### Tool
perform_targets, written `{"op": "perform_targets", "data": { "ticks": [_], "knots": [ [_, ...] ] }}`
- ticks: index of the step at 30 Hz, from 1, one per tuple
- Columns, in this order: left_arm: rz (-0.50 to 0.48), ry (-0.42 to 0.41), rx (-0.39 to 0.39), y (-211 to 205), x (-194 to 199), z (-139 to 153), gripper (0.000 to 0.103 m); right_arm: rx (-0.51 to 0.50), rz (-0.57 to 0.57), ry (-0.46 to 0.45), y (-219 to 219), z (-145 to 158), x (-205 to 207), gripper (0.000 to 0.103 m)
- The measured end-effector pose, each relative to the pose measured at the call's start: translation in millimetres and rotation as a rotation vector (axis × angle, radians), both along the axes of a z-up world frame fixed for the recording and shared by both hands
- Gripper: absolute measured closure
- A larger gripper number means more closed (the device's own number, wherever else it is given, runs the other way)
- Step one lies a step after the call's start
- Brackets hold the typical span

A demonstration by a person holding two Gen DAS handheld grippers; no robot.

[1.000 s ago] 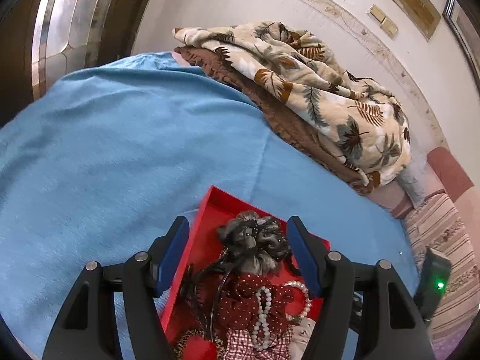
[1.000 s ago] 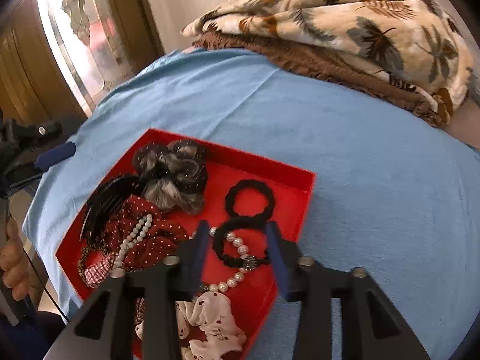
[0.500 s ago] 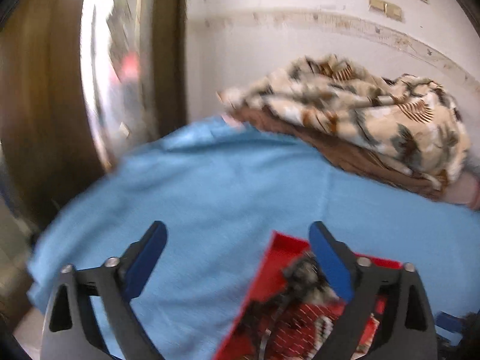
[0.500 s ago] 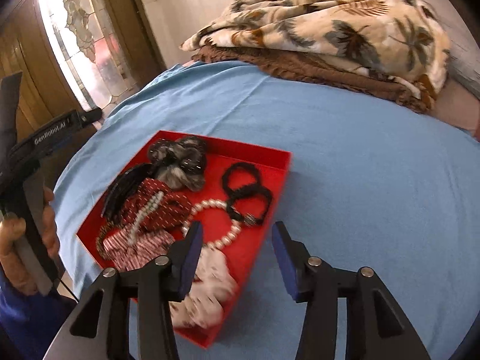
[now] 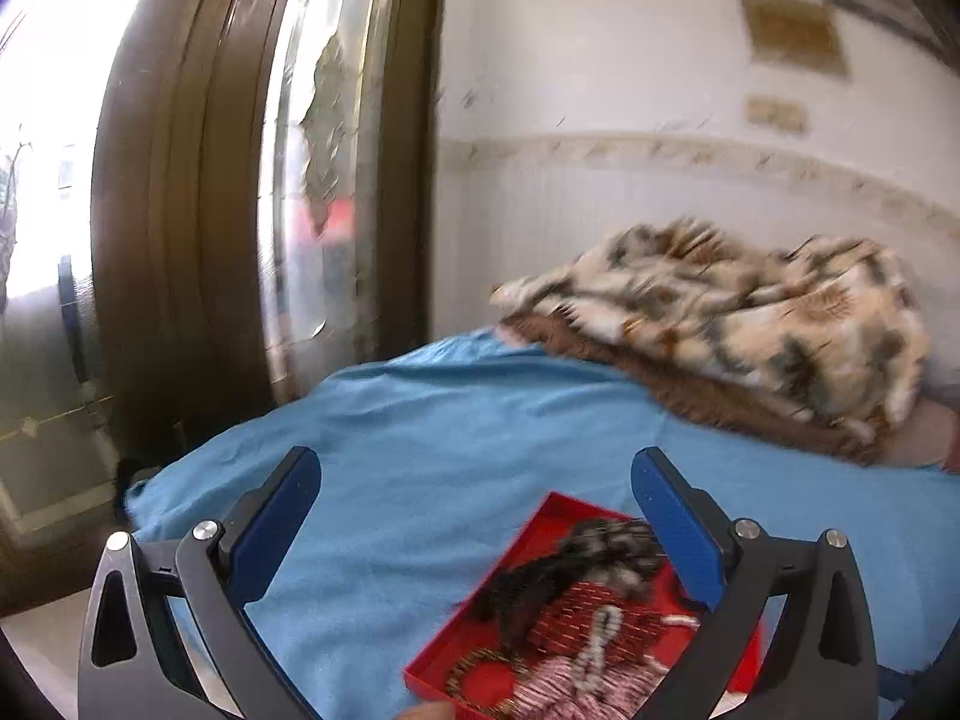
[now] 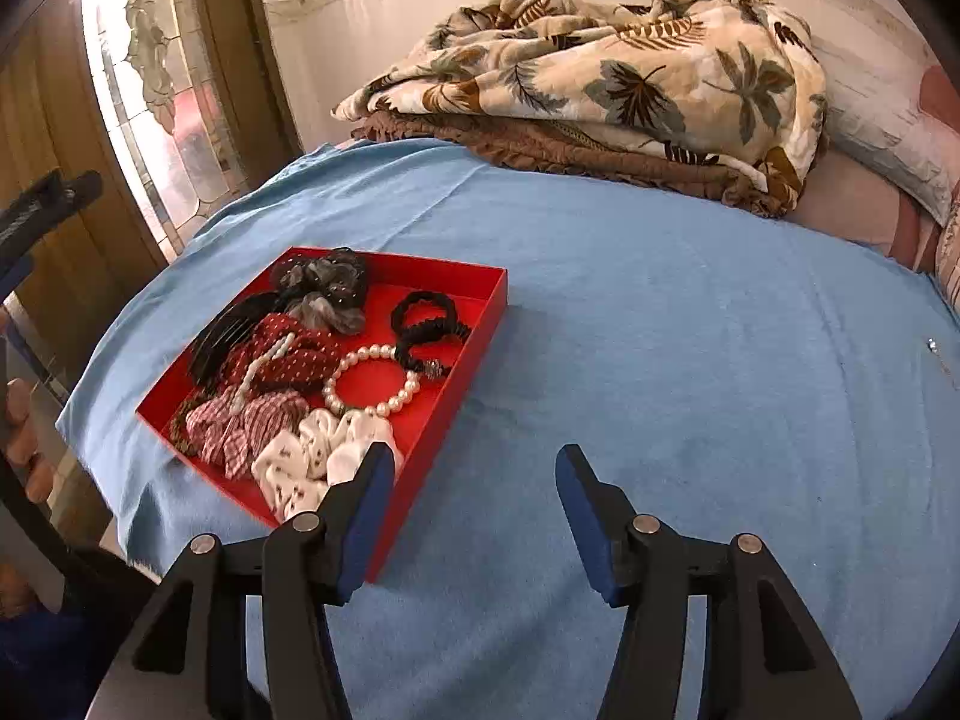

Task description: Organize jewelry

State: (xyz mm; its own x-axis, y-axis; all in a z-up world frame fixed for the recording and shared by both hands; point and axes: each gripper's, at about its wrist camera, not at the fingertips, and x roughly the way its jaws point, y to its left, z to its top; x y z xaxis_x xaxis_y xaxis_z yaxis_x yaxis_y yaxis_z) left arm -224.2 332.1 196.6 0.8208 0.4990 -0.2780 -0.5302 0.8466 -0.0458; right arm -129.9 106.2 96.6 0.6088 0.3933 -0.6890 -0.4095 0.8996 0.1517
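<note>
A red tray [image 6: 483, 342] lies on the blue bedsheet [image 6: 660, 330]. It holds a pearl bracelet [image 6: 372, 387], black hair ties [image 6: 426, 324], a grey-black scrunchie [image 6: 327, 291], a red dotted scrunchie [image 6: 294, 363], a black comb [image 6: 219, 336], a checked bow [image 6: 240, 426] and a white scrunchie [image 6: 306, 459]. My right gripper [image 6: 475, 453] hovers over bare sheet just right of the tray's near corner, jaws opening, nothing between them. My left gripper [image 5: 474, 462] is raised to the left of the tray [image 5: 468, 630], jaws opening wide and empty.
A leaf-print blanket [image 6: 600, 78] on a brown one [image 6: 570, 150] is piled at the far side against the wall. A wooden door with patterned glass [image 5: 312, 180] stands to the left. A hand [image 6: 18, 420] holds the left gripper at the bed's left edge. A small shiny item [image 6: 933, 348] lies far right.
My left gripper lifted off the tray, swung left and spread wide. My right gripper pulled back and to the right, off the tray's contents, its jaws widening.
</note>
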Motion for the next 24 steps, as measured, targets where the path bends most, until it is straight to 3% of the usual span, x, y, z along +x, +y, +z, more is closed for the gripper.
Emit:
{"op": "perform_targets", "data": {
  "ticks": [2, 7, 12, 18, 24],
  "knots": [
    [-0.024, -0.011, -0.007, -11.4, -13.6, 0.8, 0.000, 0.002, 0.002, -0.007, -3.4, -0.9, -7.1, 0.041],
    [-0.086, 0.123, 0.007, -45.2, -19.6, -7.6, 0.000, 0.014, 0.002, -0.021, -12.0, -2.1, -24.0, 0.037],
    [-0.143, 0.201, -0.060, -65.7, -33.6, -25.3, 0.000, 0.011, -0.010, -0.044, -23.6, 0.4, -38.5, 0.035],
    [-0.132, 0.293, -0.014, -82.7, -39.1, -38.6, 0.000, -0.001, -0.014, -0.070, -30.9, 4.0, -51.8, 0.031],
    [-0.158, 0.343, -0.035, -87.4, -40.2, -45.3, 0.000, -0.037, 0.003, -0.097, -25.2, 5.0, -62.0, 0.027]
  ]
}}
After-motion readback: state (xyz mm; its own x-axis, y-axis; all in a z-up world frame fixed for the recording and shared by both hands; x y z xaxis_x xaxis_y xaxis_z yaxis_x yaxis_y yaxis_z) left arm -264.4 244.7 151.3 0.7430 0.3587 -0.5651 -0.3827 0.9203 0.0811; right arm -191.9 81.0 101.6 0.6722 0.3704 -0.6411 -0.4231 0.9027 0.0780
